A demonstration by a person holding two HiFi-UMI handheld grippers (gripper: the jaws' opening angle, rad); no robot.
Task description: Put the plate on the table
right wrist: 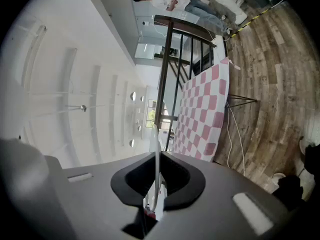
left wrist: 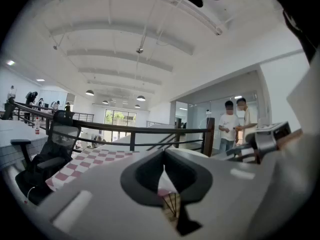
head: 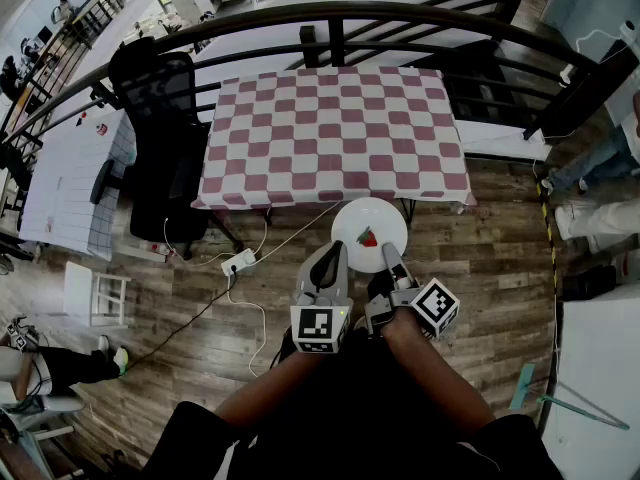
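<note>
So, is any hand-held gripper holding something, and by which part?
The right hand-held gripper pinches the white plate by its near rim. The left hand-held gripper holds nothing.

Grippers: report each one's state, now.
Left gripper: shut, nothing between its jaws.
Right gripper: shut on the plate, at its rim.

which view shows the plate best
The head view: the whole round white plate shows, red mark included, gripped at its near rim by the right gripper. The right gripper view shows only its thin edge between the jaws; the left gripper view shows no clear plate.
</note>
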